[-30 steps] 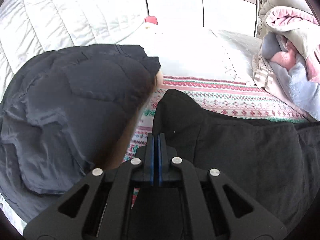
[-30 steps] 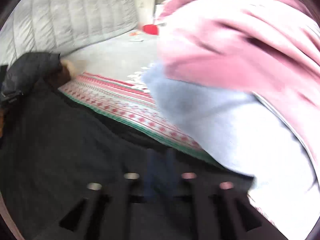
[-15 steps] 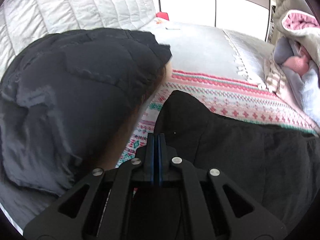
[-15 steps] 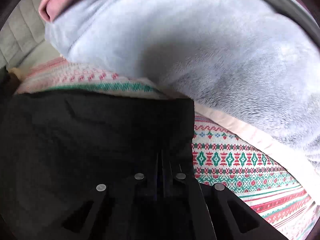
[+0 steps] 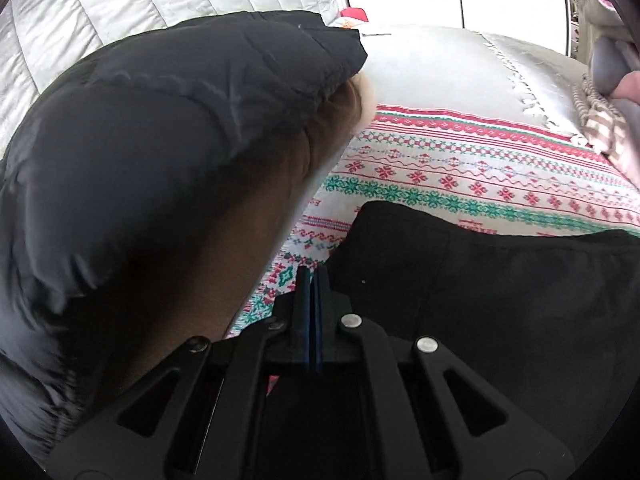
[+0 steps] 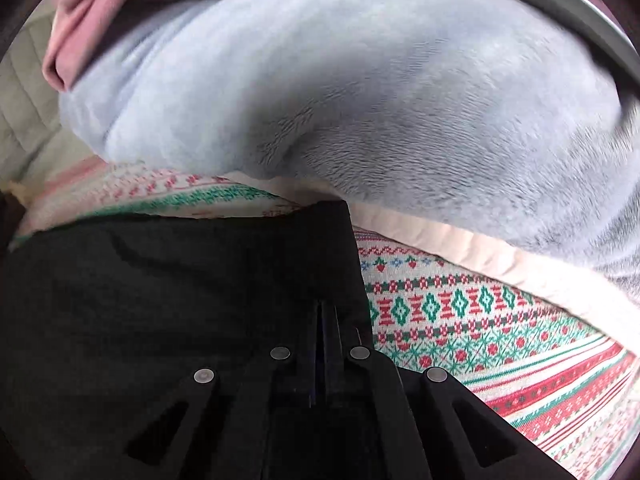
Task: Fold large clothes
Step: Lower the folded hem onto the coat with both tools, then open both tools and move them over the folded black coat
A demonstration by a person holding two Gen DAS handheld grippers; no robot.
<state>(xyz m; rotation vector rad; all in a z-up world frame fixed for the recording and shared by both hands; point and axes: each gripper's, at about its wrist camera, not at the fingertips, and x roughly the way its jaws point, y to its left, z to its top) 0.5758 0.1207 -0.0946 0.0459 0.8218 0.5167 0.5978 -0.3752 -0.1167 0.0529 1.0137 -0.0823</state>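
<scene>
A home bedroom: quilted headboard [image 5: 168, 4], patterned bedspread [image 5: 460, 168], fleece blanket [image 6: 380, 92], heaped clothes.

Patterned red-and-green blanket [image 5: 460, 168] under a dark puffer jacket [image 5: 140, 160], grey-blue fleece bundle [image 6: 360, 92] beside a pink cloth [image 6: 76, 20]

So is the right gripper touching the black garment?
Touching. The right wrist view shows the right gripper shut on the black garment near its corner, dark fabric around the closed fingers.
</scene>
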